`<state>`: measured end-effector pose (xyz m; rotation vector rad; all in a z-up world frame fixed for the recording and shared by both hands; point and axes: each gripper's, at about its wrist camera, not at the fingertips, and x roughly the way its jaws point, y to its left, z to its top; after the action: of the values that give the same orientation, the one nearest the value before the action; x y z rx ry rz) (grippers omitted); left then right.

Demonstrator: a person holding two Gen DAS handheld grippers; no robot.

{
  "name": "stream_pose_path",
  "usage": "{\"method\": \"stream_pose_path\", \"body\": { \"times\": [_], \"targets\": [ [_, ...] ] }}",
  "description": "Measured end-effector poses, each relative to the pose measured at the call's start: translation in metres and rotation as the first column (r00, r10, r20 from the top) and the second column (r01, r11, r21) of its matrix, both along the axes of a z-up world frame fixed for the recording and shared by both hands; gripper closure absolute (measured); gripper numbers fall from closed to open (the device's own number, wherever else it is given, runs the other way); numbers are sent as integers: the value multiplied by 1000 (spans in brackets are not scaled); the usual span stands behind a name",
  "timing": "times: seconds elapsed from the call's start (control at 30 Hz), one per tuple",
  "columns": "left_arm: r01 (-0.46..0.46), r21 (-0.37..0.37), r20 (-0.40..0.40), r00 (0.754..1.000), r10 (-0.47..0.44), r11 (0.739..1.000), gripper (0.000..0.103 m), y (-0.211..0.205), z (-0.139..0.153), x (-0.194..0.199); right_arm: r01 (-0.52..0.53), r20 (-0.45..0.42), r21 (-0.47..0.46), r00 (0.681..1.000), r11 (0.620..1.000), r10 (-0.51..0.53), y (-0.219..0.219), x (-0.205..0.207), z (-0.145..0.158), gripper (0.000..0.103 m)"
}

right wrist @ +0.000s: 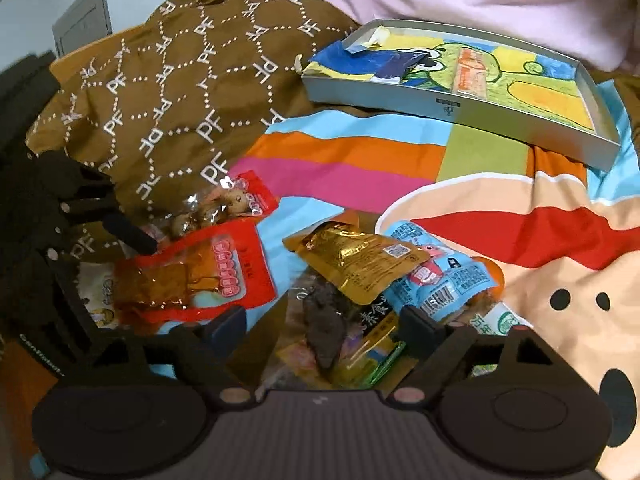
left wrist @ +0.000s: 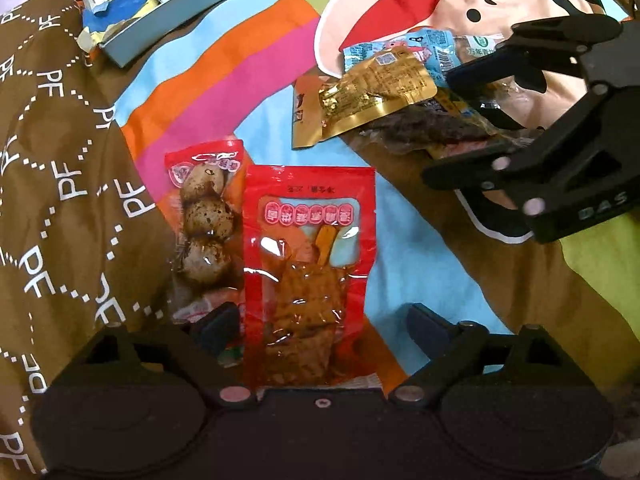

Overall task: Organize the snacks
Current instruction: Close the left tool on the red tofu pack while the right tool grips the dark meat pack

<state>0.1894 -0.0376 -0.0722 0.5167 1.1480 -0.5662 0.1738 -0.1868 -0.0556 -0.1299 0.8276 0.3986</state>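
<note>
Left wrist view, L to R: brown "PF" cloth (left wrist: 60, 184) bunched at the left over a bright cartoon bedsheet (left wrist: 224, 80). A shallow grey tray (left wrist: 132, 46) with a drawing inside lies at top left, no snacks in it yet. Next, an egg pack (left wrist: 204, 216), red-edged, lies flat w/ the red tofu pack (left wrist: 310, 272) just beside it, edges overlapping. Left claw (left wrist: 316, 328) straddles the lower end of the tofu pack; both fingers stand wide of it, one over the egg pack's bottom corner, so it's released, not gripping. Further right is a loose pile: gold pouch (left wrist: 376, 96) on top, blue pack (left wrist: 416, 50) behind it, dark jerky pack (left wrist: 432, 130) beneath. Right claw (left wrist: 472, 120) hangs over that pile's right side.

Right wrist view: same pile sits between the right claw's (right wrist: 324, 322) fingers, the jerky pack in the middle, gold pouch and blue pack just above. Pads don't look pressed on anything, so released too.

Step in hand, as I read it: the pick stage, each claw lined up on one snack, nothing lifted.

Next move, prob.: left claw needs to clench on the tofu pack only w/o catching the egg pack; right claw must single out one pack from the stack. Then carry across to the tray, which is well apart, up at the far side.
</note>
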Motion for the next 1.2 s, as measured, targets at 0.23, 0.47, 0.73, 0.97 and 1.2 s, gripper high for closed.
{"method": "stream_pose_path", "body": {
  "times": [0.23, 0.47, 0.73, 0.97, 1.2],
  "targets": [
    [-37, -43, -15, 999, 36, 998, 39, 5, 3, 3, -10, -6, -74, 1000, 997, 10, 11, -1, -7, 35],
    [-84, -79, -40, 996, 81, 993, 39, 8, 3, 5, 6, -18, -86, 1000, 996, -7, 11, -3, -5, 51],
    [-155, -146, -116, 984, 138, 977, 39, 14, 5, -1, 14, -110, -80, 994, 997, -23, 9, -22, 4, 50],
    [-98, -109, -62, 994, 92, 989, 32, 1, -5, -6, -11, -63, -148, 998, 989, 2, 17, -25, 2, 35],
    [-70, -80, -17, 997, 69, 994, 27, -9, -11, -6, -31, -79, -216, 997, 976, 14, 24, -25, -9, 29]
  ]
}}
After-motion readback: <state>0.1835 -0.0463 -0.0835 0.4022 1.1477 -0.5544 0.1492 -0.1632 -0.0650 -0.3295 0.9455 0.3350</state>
